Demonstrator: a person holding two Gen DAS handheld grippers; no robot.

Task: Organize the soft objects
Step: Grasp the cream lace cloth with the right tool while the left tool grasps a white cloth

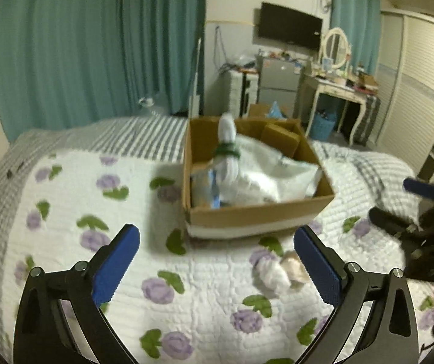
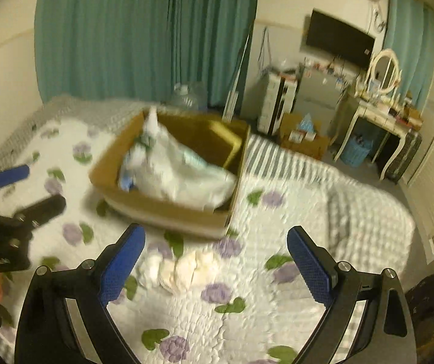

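Observation:
A cardboard box [image 1: 256, 212] [image 2: 168, 209] sits on the bed and holds white soft items, among them an upright white bundle tied with a green band [image 1: 227, 151] [image 2: 150, 133]. A small pile of white and cream soft pieces [image 1: 280, 270] [image 2: 183, 270] lies on the quilt in front of the box. My left gripper [image 1: 217, 270] is open and empty, with the pile by its right finger. My right gripper [image 2: 215, 270] is open and empty, hovering over the pile. Each gripper shows in the other's view, the right one [image 1: 399, 203] and the left one [image 2: 25, 188].
The bed has a white quilt with purple flowers [image 1: 156, 291] [image 2: 247, 318] and a grey striped cover behind. Teal curtains [image 1: 80, 45] hang beyond. A dressing table [image 1: 338, 88], a small fridge, a blue basket and a wardrobe stand to the right.

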